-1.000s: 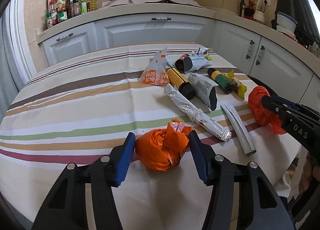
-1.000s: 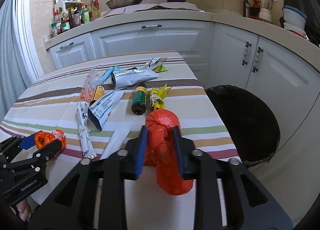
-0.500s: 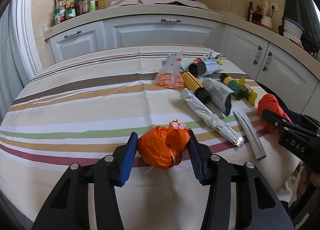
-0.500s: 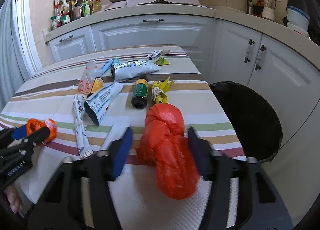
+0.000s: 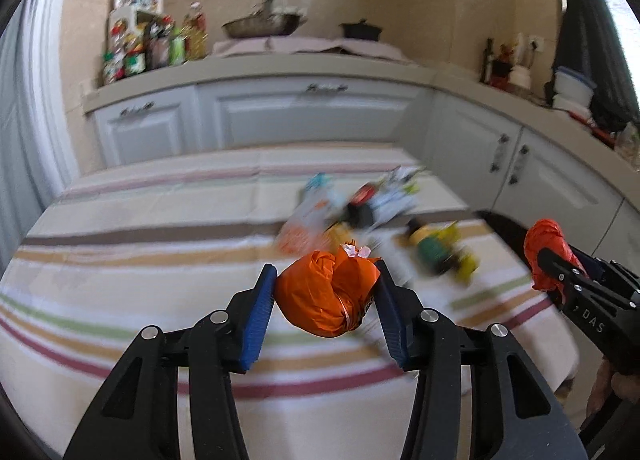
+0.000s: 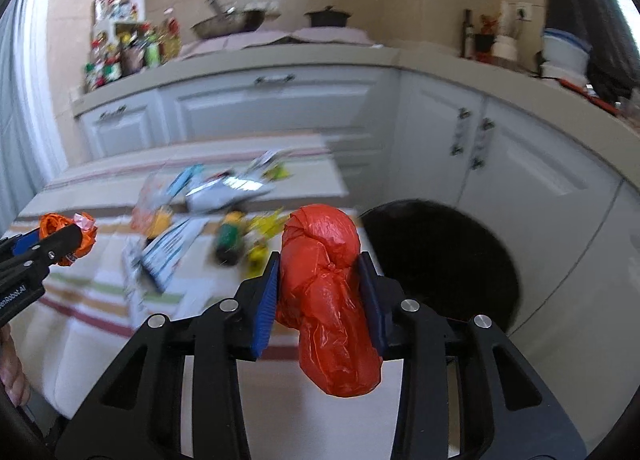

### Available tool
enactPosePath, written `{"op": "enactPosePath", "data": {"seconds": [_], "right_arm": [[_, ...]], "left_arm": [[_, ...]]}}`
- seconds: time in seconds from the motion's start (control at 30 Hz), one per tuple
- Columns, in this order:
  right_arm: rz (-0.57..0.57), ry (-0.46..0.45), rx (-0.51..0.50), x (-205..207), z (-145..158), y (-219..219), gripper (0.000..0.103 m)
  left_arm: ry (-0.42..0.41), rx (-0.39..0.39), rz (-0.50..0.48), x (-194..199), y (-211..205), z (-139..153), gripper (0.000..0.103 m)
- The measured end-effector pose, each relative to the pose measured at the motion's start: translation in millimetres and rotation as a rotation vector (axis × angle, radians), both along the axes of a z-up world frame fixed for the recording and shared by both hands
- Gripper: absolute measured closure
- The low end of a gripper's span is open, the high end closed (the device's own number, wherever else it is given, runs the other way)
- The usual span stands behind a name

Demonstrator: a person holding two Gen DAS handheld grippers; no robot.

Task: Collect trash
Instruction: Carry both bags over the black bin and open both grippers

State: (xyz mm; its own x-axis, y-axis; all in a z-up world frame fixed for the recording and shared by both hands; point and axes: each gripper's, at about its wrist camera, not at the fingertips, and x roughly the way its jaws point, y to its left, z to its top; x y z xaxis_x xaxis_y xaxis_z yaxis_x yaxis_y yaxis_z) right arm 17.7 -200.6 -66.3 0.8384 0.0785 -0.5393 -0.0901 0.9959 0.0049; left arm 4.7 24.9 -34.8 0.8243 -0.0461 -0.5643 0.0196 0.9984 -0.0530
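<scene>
Rubbish fills both tools above the striped-cloth worktop [image 5: 160, 228]: the left tool [image 5: 326, 300] clamps a crumpled orange plastic bag bundle [image 5: 326, 298], the right tool [image 6: 318, 292] a knotted red plastic bag [image 6: 324, 280]. Both bundles hang clear of the cloth, where blurred wrappers and bottles [image 6: 208, 212] lie. A black-lined round bin [image 6: 444, 260] stands just beside the worktop's edge.

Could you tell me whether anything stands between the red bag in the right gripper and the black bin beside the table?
Nothing visible does. The right gripper is shut on the red bag, and the black bin stands just to its right past the table edge, mouth open. The other litter lies to the left.
</scene>
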Motion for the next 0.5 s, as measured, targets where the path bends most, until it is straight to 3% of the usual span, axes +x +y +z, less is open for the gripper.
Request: {"op": "enactPosePath", "data": {"seconds": [0.23,0.33,0.5], "right_arm": [[-0.138,-0.036,0.015,26.4,7.6,-64.5,0.066],[-0.176,-0.034,0.026,39.0,4.0,-87.2,0.066],[-0.214,-0.025,0.038,62.8,-4.9,-120.5,0.066]], "left_arm": [[-0.027,-0.024,-0.123,39.0,-66.0,20.6,0.055],[-0.005,-0.045,-0.175,61.1,-97.4,24.0,0.055],[0.026,-0.015,-0.234,92.2,-147.8,19.7,0.055]]}}
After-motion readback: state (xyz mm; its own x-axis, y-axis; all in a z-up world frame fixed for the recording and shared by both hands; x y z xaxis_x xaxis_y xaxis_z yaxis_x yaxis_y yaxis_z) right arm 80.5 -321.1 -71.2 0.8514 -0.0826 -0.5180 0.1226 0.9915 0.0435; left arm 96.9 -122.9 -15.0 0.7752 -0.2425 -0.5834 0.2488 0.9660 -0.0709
